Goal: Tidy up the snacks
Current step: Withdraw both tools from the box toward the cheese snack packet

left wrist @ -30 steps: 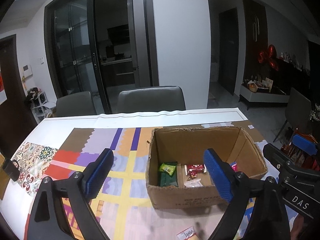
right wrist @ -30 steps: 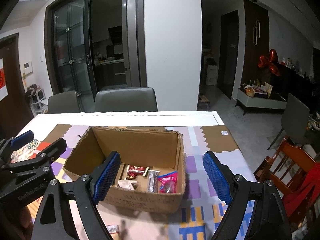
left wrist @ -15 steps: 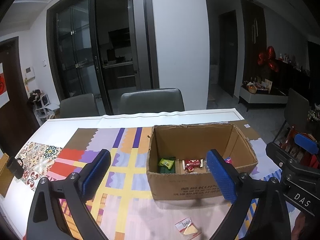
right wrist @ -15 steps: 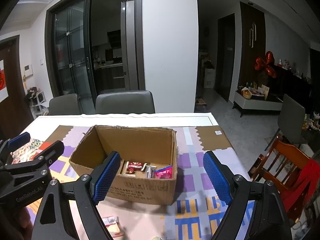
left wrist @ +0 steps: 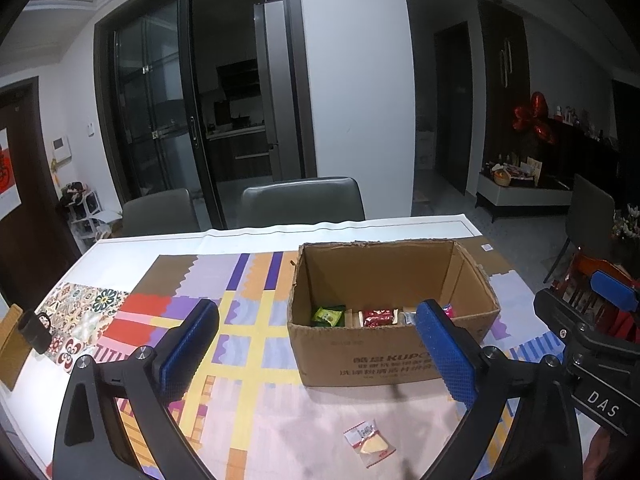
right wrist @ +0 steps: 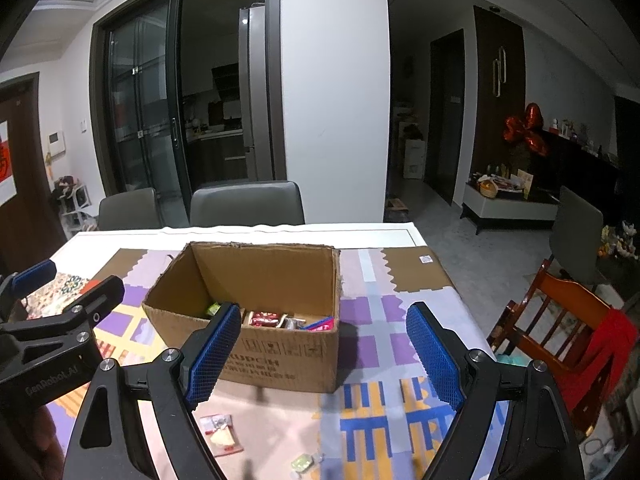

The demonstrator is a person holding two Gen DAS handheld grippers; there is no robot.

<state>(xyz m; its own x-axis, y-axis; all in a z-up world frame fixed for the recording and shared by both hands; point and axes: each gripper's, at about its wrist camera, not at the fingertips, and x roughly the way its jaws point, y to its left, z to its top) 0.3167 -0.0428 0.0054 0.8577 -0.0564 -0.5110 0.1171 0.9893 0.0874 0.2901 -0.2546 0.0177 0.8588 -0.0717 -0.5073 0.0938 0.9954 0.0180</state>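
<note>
An open cardboard box (left wrist: 394,350) holding several snack packets (left wrist: 376,317) is seen standing toward the far right part of the surface (left wrist: 132,248). The left gripper (left wrist: 316,354) is held before it with jaws that have just been opening, now wide with nothing between them. A clear-wrapped snack (left wrist: 370,442) lies near the front edge, and the right gripper (right wrist: 324,354) is held wide and empty.

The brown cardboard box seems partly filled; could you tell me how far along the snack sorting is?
Done: several wrapped snacks lie in the brown cardboard box. In hand: nothing; both hand-held grippers are open. Left: a clear-wrapped yellow snack and a small green candy on the patterned tablecloth.
</note>
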